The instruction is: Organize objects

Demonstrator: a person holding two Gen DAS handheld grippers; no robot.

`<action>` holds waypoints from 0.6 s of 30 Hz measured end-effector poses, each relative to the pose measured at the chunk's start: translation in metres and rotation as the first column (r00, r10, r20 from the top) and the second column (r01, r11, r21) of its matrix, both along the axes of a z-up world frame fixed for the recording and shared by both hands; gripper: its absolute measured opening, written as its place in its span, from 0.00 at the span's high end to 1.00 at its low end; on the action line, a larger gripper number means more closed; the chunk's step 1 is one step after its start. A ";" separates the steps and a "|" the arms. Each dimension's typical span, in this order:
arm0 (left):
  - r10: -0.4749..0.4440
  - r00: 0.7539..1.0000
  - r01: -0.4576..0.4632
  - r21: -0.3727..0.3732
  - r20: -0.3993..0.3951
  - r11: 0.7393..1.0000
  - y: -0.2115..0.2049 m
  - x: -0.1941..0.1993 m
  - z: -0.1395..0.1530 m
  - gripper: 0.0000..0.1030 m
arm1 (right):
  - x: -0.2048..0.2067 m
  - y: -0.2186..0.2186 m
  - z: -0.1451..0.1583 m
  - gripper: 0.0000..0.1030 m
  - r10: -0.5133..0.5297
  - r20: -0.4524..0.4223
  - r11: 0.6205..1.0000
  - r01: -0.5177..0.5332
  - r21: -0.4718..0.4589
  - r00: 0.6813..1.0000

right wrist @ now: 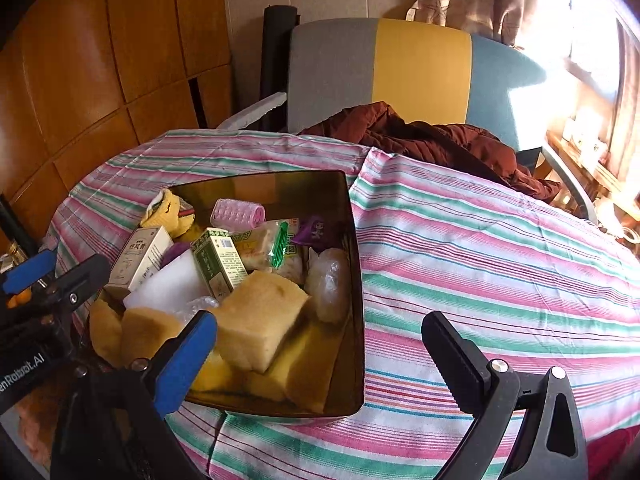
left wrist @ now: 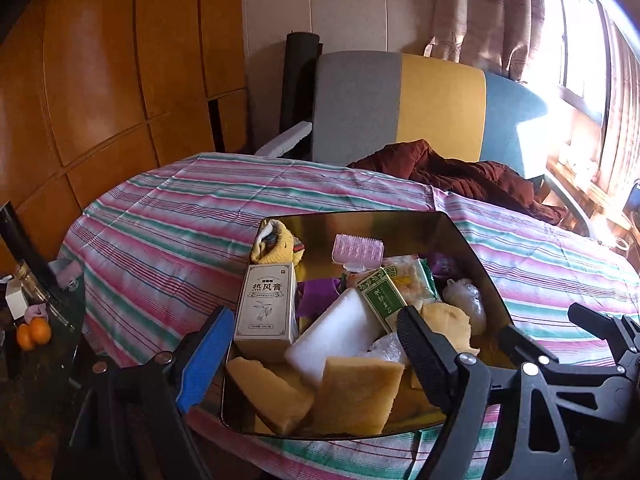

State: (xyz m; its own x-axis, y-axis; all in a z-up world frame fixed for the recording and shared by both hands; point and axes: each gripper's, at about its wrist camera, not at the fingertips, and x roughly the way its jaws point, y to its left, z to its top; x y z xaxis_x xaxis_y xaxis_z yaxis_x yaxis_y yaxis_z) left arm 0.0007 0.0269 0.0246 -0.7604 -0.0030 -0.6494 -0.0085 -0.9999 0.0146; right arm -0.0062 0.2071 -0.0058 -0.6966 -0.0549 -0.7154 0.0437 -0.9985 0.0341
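The metal tin (right wrist: pixel 352 280), a shiny gold-lined rectangular box, sits on the striped tablecloth (right wrist: pixel 480 248) toward the left side of the tabletop, its near wall close to the near edge. It is crowded: a beige carton with dark printed characters (left wrist: pixel 266 308) stands upright against the tin's left wall, a white foam block (left wrist: pixel 340 330) leans beside it, and a green carton (left wrist: pixel 380 300) rests tilted against the block. Yellow sponge pieces (left wrist: pixel 356 392) fill the near end, with a larger sponge chunk (right wrist: pixel 260 320) lying atop them toward the right wall. At the far end lie a pink hair roller (right wrist: pixel 238 212), a yellow sock (right wrist: pixel 170 210) in the far left corner, a purple sachet (right wrist: pixel 316 234), a green-trimmed snack packet (right wrist: pixel 276 248) and a clear plastic-wrapped lump (right wrist: pixel 328 284) against the right wall. The left gripper (left wrist: pixel 316 344) hovers over the tin's near end, its fingers spread wide with nothing pinched between them; one blue pad is outside the left wall, the black one above the sponges. The right gripper (right wrist: pixel 320 344) is likewise spread apart and empty, its blue pad over the tin's near end and its black one above bare cloth to the right. Beyond the far edge, a dark red jacket (right wrist: pixel 432 140) lies on a grey, yellow and blue chair (right wrist: pixel 420 68).
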 end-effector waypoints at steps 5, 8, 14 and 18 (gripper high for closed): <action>-0.012 1.000 0.012 0.026 -0.002 1.000 0.000 0.001 0.001 0.23 | 0.001 0.006 0.003 0.00 -0.037 -0.012 0.999 0.037 -0.017 0.999; -0.013 1.000 0.013 0.026 -0.001 1.000 0.000 0.001 0.000 0.24 | 0.000 0.007 0.003 0.00 -0.040 -0.009 0.999 0.040 -0.017 0.999; -0.014 1.000 0.013 0.040 0.018 0.999 0.000 -0.002 -0.002 0.24 | -0.001 0.002 0.001 0.00 -0.022 0.001 1.000 0.022 -0.009 1.000; -0.014 1.000 0.014 0.032 0.018 0.999 0.000 -0.003 -0.003 0.24 | -0.002 0.002 -0.001 0.00 -0.020 0.004 1.000 0.020 -0.007 1.000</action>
